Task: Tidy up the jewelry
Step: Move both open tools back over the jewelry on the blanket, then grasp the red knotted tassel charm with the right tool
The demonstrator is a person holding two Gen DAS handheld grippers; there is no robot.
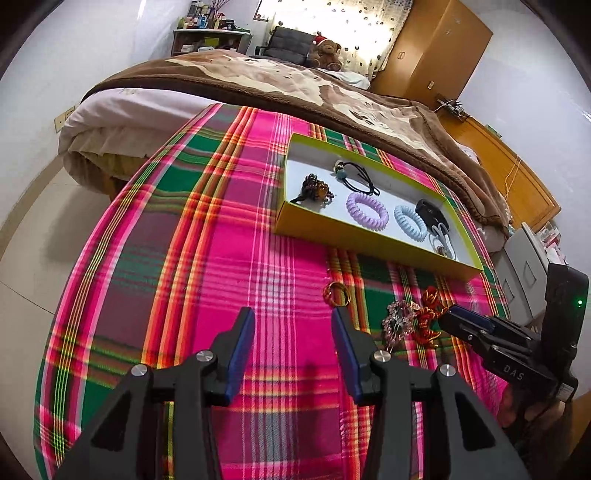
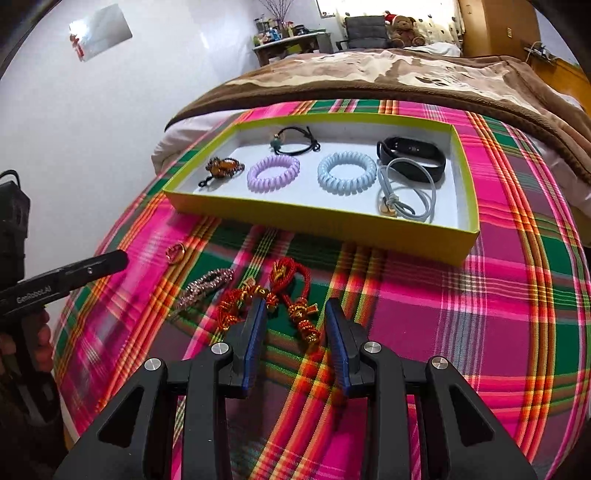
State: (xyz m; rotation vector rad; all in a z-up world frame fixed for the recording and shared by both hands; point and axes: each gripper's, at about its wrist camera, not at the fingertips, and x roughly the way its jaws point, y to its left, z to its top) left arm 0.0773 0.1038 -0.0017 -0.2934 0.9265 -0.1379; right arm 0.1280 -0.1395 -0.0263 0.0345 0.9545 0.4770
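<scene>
Red-and-gold knotted cord ornament sprawls loosely on plaid cloth

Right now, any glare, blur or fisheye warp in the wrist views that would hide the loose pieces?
Left wrist view: window blown out, cloth bulges hard, dark corners; gold ring sharp. Right wrist view: same warp, glare patch on the wall, soft blur at the left edge; red knot and tray evenly lit, crisp.
</scene>
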